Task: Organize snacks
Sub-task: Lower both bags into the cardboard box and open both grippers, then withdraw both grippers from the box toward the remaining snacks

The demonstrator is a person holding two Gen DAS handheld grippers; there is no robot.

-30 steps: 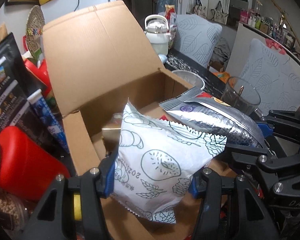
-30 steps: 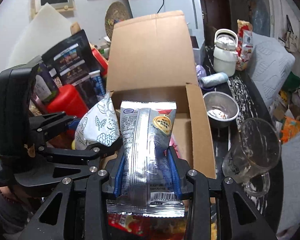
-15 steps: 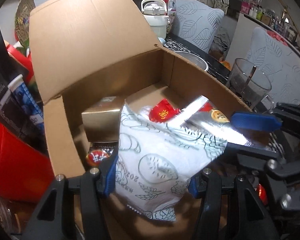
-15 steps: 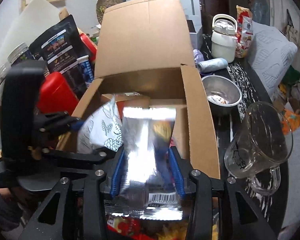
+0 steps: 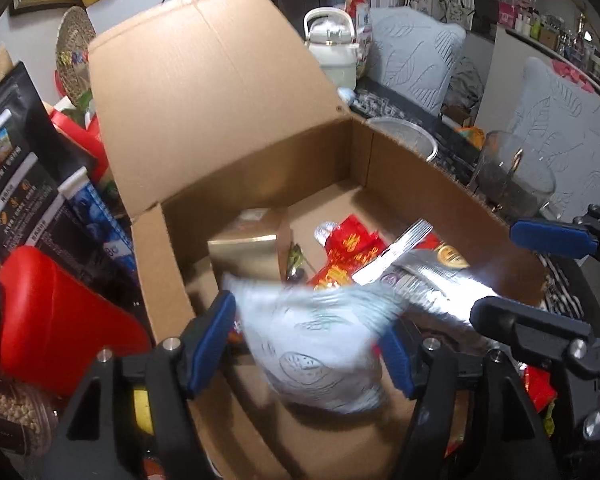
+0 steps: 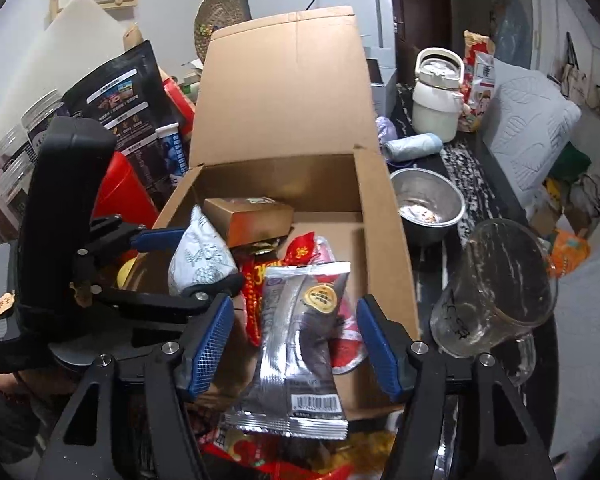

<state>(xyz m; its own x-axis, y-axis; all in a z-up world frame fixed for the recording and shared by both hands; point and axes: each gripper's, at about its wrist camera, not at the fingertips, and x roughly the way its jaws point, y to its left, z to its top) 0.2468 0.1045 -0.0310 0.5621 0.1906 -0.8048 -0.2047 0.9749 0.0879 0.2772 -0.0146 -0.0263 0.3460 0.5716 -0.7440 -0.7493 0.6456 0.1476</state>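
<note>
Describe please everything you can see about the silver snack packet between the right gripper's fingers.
The silver snack packet is a shiny foil pouch with crimped ends, a gold round sticker near its top and a barcode near its bottom. It stands nearly upright over the near edge of the cardboard box, leaning on red packets behind. The right gripper is opening; its blue pads stand clear of the packet on both sides.

White snack packet (image 5: pixel 320 344) motion-blurred, print on it unreadable
</note>
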